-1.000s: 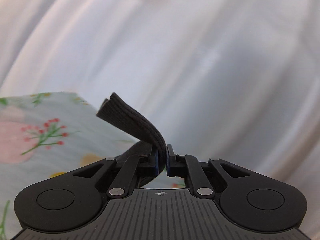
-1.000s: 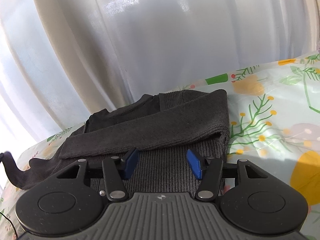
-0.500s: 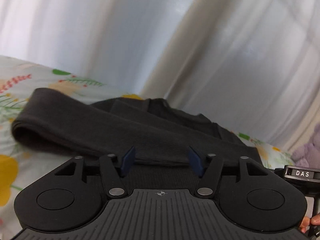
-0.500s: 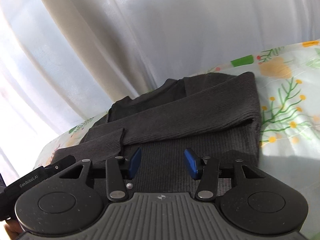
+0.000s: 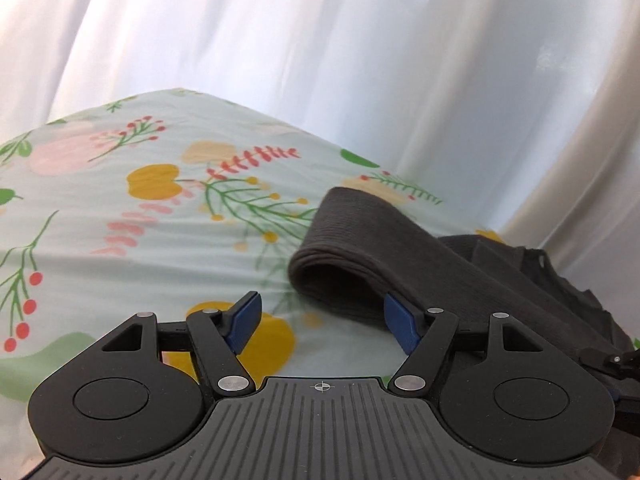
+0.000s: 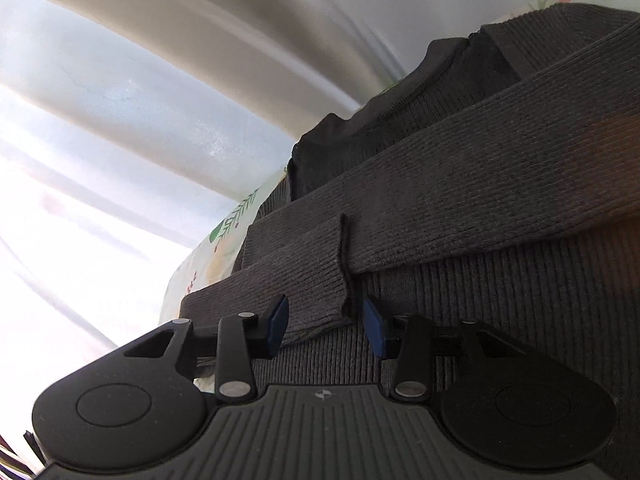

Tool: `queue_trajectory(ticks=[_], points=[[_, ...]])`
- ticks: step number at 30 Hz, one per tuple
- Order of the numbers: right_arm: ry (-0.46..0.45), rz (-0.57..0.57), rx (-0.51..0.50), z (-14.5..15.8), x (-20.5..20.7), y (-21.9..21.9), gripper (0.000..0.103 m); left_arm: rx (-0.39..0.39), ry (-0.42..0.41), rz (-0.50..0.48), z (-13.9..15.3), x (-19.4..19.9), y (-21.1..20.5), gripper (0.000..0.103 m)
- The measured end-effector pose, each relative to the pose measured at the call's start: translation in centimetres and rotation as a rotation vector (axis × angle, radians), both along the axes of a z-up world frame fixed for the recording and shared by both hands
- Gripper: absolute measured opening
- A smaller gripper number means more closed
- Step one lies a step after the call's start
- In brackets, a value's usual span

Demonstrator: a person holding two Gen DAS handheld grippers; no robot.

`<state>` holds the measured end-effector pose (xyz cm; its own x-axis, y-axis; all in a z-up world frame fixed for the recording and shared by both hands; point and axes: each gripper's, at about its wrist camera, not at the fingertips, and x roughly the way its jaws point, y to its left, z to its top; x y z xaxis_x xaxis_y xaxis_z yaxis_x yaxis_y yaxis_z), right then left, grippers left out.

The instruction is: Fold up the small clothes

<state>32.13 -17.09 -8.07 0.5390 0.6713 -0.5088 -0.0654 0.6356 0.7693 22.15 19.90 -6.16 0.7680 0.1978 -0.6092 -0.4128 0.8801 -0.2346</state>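
Observation:
A dark grey ribbed sweater [image 5: 420, 252] lies on a floral sheet [image 5: 160, 220], with both sleeves folded across its body. My left gripper [image 5: 323, 323] is open and holds nothing. It hangs low over the sheet, and its right pad is close to the sweater's rolled left fold. In the right wrist view the sweater [image 6: 500, 168] fills the right side. My right gripper [image 6: 326, 325] sits low over it, its jaws closing. The sleeve cuff [image 6: 312, 280] lies between them, and a gap still shows beside the right pad.
White curtains [image 5: 360, 60] hang behind the bed in both views. The sheet's far edge [image 5: 248, 108] drops off toward them. A black piece of the other hand-held tool [image 5: 612, 360] shows at the right edge of the left wrist view.
My left gripper let go of the sleeve end, opened wide and swung to the sweater's left fold. My right gripper slid left across the sweater to the sleeve cuff, and its jaws narrowed.

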Motion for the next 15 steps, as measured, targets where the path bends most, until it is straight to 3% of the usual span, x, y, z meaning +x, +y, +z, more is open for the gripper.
queue_trajectory(ticks=[5,9,10,13,15], points=[[-0.006,0.005,-0.028,0.1,1.2,0.8,0.027,0.048,0.047,-0.010,-1.1,0.9,0.6,0.073],[0.004,0.017,-0.057,-0.1,1.8,1.6,0.004,0.072,0.049,-0.012,-1.3,1.6,0.3,0.073],[-0.009,0.022,-0.074,0.2,1.6,1.6,0.004,0.082,0.052,-0.016,-1.3,1.7,0.2,0.072],[-0.163,0.015,-0.186,3.1,-0.1,1.7,0.003,0.098,0.054,-0.040,-0.9,1.8,-0.4,0.069],[-0.267,-0.036,-0.317,5.5,-1.6,0.9,0.003,0.131,0.041,-0.062,-0.4,1.6,-1.2,0.069]])
